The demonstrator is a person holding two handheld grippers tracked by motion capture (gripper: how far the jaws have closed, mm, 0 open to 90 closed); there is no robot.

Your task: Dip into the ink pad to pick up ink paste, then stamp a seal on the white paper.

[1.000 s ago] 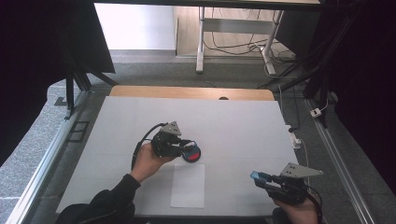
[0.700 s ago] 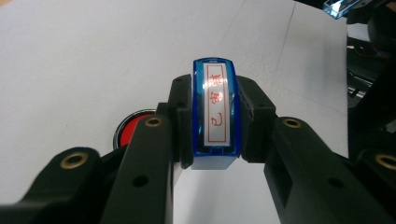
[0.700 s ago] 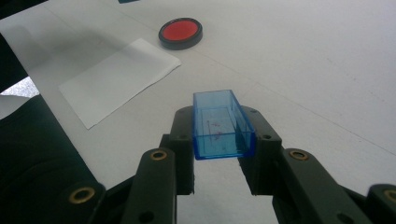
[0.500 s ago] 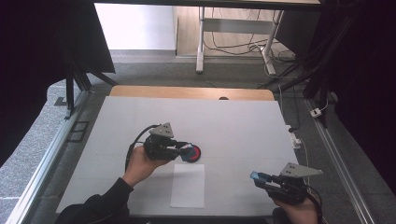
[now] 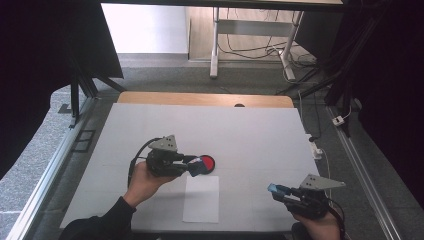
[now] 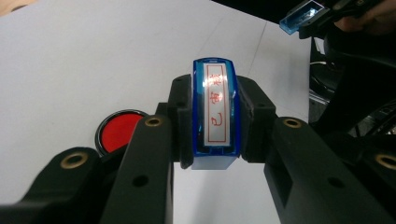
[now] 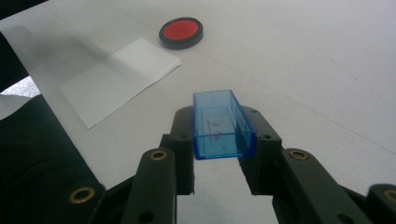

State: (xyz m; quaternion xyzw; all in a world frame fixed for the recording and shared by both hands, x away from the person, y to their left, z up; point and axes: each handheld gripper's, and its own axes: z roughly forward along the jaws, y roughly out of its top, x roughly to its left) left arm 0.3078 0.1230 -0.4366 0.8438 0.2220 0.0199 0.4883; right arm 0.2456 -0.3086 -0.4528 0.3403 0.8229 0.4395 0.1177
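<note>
The left gripper (image 5: 196, 166) clamps the uncapped blue stamp (image 6: 215, 116) just beside the red ink pad (image 5: 206, 162), above the white paper (image 5: 201, 198). Inking seems underway; the paper is still unstamped. The right gripper (image 5: 278, 190) pinches the stamp's blue cap (image 7: 220, 123), recapping yet to come.

High view was evenly lit on the white table (image 5: 250, 130), dark at 9 and 3 o'clock, bright floor patch at 12. Left gripper view: glare on the stamp (image 6: 215, 109) face, jaws blurred at 6. Right gripper view: soft shadow across the paper (image 7: 121, 77) at 10, slight edge softness.
</note>
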